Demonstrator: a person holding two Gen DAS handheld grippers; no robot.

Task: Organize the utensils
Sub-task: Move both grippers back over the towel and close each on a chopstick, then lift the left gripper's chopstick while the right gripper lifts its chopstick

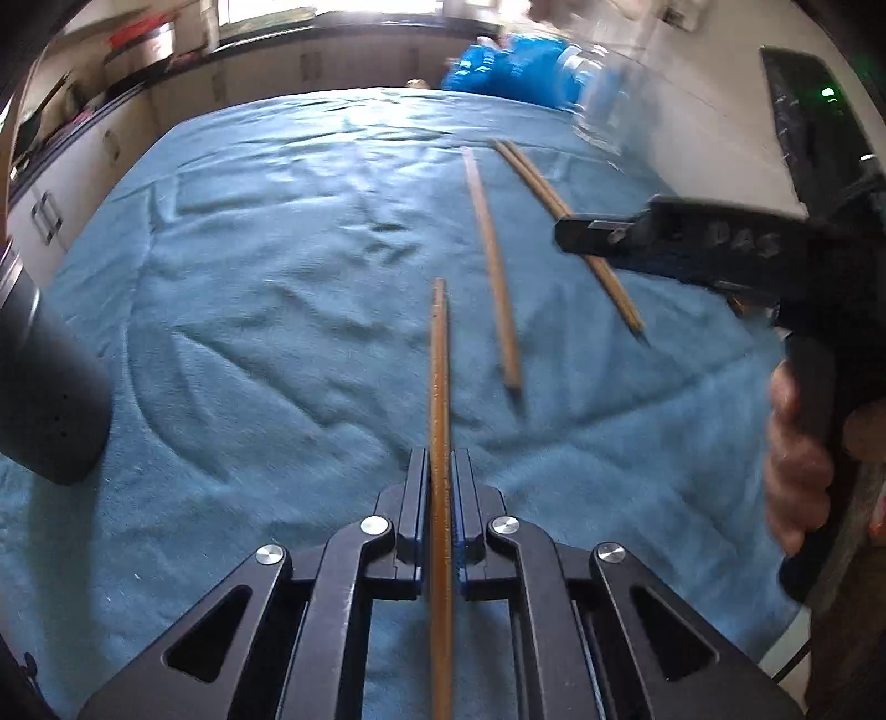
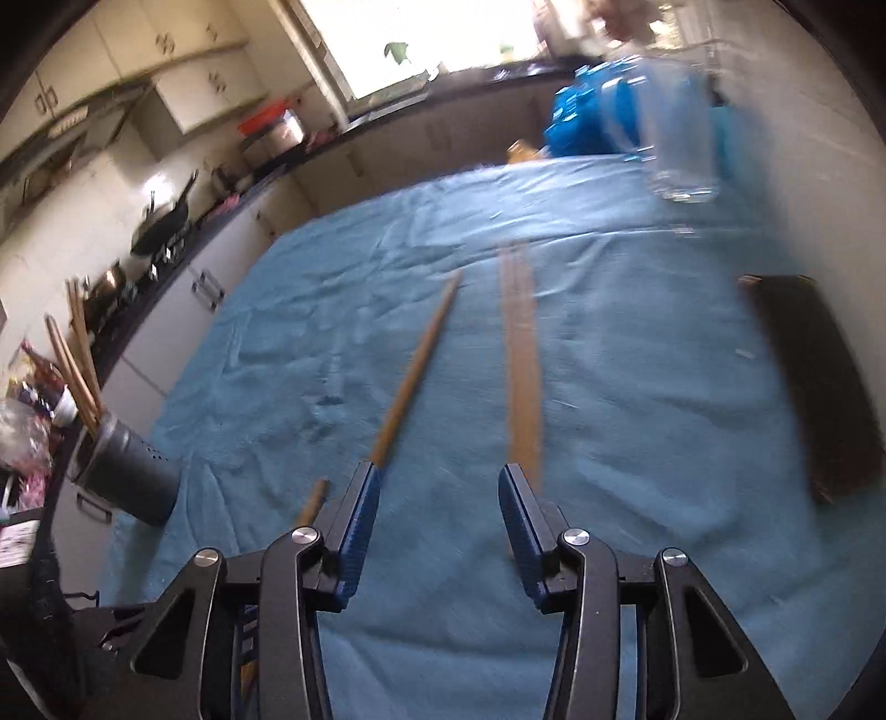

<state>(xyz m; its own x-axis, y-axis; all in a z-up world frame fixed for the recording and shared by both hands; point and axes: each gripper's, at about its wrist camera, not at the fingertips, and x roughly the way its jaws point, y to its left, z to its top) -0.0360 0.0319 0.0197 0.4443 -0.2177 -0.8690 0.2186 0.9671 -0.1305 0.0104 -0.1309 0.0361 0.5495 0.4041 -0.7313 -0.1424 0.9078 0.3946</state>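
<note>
A: What carries everything?

B: A bench under a teal cloth [image 1: 249, 332], wrinkled, filling most of both views. Kitchen cabinets [image 2: 210, 83] and a bright window [image 2: 421, 39] lie well beyond the fingers.

A: Next in size?

B: A dark cylindrical holder [image 2: 130, 471] stands on the cloth left of the right gripper's fingers, with 3 or so wooden sticks leaning out of its mouth. In the left wrist view the same holder [image 1: 44, 376] looms at the left edge. A dark flat slab [image 2: 819, 382] lies to the right of the right fingers, and a clear glass jar [image 2: 675, 138] stands far ahead of them (blurred, so little detail).

A: And the grippers?

B: The left gripper [image 1: 441, 487] has its fingers pressed together on 1 chopstick [image 1: 439, 387], which runs straight between the pads and points ahead over the cloth. The right gripper [image 2: 440, 498] has its fingers spread, nothing between them. A hand [image 1: 797, 471] grips its handle at the right of the left view.

A: The loose utensils?

B: Ahead and right of the left fingers lies a single chopstick [image 1: 493, 277], and further right a pair of chopsticks [image 1: 531, 177] lying side by side, partly under the right gripper's tip. From the right wrist, the single one [image 2: 415, 376] ends just beside the left finger and the pair [image 2: 520, 354] just ahead of the right finger.
</note>
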